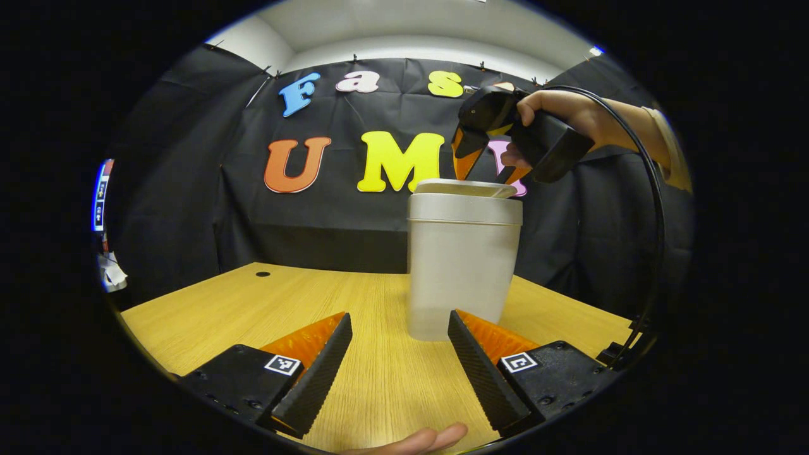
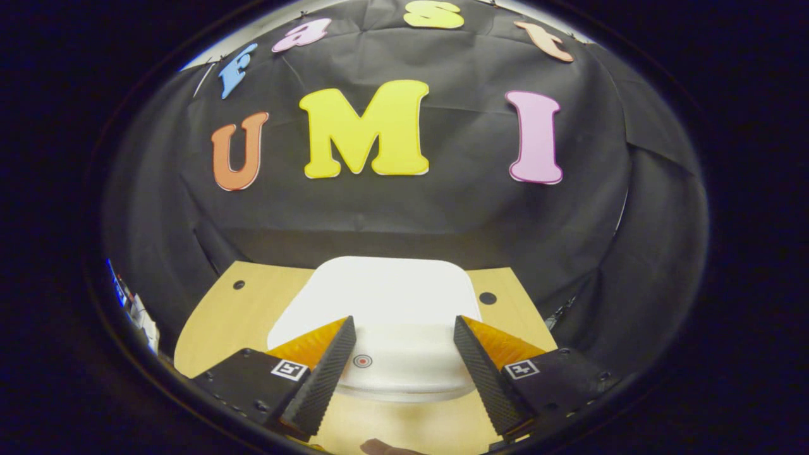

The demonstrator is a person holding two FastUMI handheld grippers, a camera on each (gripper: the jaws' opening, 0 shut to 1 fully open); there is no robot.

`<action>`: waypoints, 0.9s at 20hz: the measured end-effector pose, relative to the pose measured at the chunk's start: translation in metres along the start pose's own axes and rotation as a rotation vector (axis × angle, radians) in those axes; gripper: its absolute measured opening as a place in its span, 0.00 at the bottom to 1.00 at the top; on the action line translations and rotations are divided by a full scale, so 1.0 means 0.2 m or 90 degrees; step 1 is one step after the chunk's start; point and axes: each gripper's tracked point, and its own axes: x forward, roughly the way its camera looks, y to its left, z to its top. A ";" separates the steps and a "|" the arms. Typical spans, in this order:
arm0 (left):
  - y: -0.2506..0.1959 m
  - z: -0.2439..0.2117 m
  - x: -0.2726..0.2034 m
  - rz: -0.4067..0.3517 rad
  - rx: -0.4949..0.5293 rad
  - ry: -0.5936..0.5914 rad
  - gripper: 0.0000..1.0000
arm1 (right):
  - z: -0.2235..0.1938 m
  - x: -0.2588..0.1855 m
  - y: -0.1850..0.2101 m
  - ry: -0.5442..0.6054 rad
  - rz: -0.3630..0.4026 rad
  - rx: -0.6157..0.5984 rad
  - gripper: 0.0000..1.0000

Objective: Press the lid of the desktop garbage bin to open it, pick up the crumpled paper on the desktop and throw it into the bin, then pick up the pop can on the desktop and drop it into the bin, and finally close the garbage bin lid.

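The light wooden desk (image 1: 240, 309) is being seen as the largest surface in both views, running back to the black cloth wall. In the left gripper view, the tall pale grey plastic garbage bin (image 1: 461, 265) is being shown standing upright on the desk, just past the tips of the left claw (image 1: 399, 338) toward 1 o'clock. Its flat white lid (image 1: 464, 188) is being carried slightly tilted on the rim, and whether it is latched cannot be told.

The right claw (image 1: 471, 161), gripped by a hand (image 1: 569, 117), is being held directly above the lid at 12 o'clock of the bin, tips pointing down, just beside or touching the lid's right edge. In the right gripper view, the lid (image 2: 385, 297) is being looked down on, with the small red-ringed press mark (image 2: 362, 361) lying between the parted fingers of the right claw (image 2: 404, 344), slightly toward 9 o'clock.

Both claws are being held wide apart with nothing gripped. The right claw is judged the nearer one for pressing; the coming move is likely turning on a straight downward push at the mark.
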 end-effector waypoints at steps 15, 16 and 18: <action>0.02 0.09 -0.05 -0.011 -0.003 -0.038 0.99 | -0.11 -0.05 0.05 -0.050 -0.034 0.011 0.98; 0.02 0.08 -0.05 -0.009 -0.001 -0.034 0.99 | -0.11 -0.04 0.05 -0.061 -0.044 0.009 0.96; 0.05 0.05 -0.03 0.001 0.004 -0.025 0.99 | -0.11 -0.01 0.07 -0.075 -0.044 0.004 0.98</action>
